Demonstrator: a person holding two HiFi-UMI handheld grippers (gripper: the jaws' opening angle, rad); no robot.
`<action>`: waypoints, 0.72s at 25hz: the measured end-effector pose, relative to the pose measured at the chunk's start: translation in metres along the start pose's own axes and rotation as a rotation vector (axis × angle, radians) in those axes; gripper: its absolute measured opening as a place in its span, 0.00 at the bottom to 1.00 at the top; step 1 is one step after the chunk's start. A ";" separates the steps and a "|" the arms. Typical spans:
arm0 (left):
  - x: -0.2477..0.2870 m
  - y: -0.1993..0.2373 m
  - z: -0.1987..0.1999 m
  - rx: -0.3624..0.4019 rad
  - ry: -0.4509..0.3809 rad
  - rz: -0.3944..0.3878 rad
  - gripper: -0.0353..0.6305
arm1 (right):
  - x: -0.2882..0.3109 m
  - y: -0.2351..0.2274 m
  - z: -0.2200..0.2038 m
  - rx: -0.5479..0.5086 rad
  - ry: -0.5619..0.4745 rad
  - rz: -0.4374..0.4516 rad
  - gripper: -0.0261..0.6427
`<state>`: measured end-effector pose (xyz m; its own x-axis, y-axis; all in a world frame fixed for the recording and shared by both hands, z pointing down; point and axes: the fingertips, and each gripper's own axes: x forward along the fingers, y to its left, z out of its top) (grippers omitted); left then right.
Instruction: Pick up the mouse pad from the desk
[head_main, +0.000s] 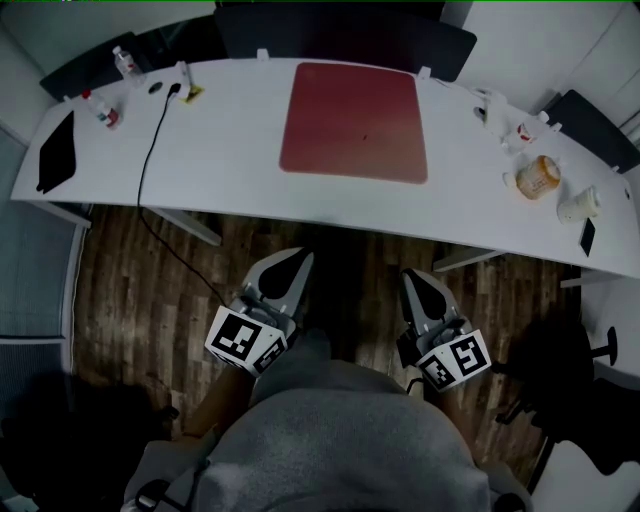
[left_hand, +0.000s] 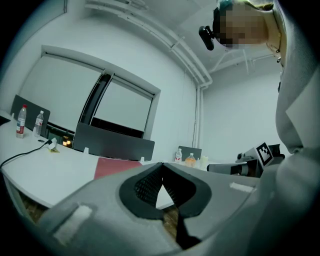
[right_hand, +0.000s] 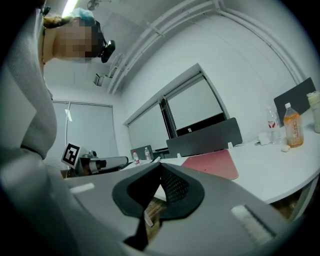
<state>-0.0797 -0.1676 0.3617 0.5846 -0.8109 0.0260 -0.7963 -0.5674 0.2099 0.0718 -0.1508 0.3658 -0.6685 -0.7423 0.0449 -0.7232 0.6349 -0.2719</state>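
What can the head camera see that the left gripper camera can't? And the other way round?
Only the head view shows the marker cube on the left gripper and the flat black thing near the desk's right end. Only the left gripper view shows the window blinds and the ceiling pipes. Both show the red mouse pad, the white desk, the black cable and the right gripper.
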 end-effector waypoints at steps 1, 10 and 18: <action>0.004 0.005 0.001 0.000 0.000 -0.001 0.05 | 0.005 -0.002 0.001 0.002 -0.002 -0.003 0.04; 0.035 0.041 0.004 0.003 0.015 -0.030 0.05 | 0.043 -0.024 0.003 0.008 -0.010 -0.038 0.04; 0.050 0.063 0.004 0.034 0.063 -0.055 0.05 | 0.065 -0.055 0.006 -0.013 -0.030 -0.092 0.04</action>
<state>-0.1013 -0.2446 0.3724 0.6353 -0.7684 0.0771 -0.7670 -0.6161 0.1792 0.0688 -0.2354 0.3783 -0.5939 -0.8035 0.0407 -0.7836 0.5662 -0.2557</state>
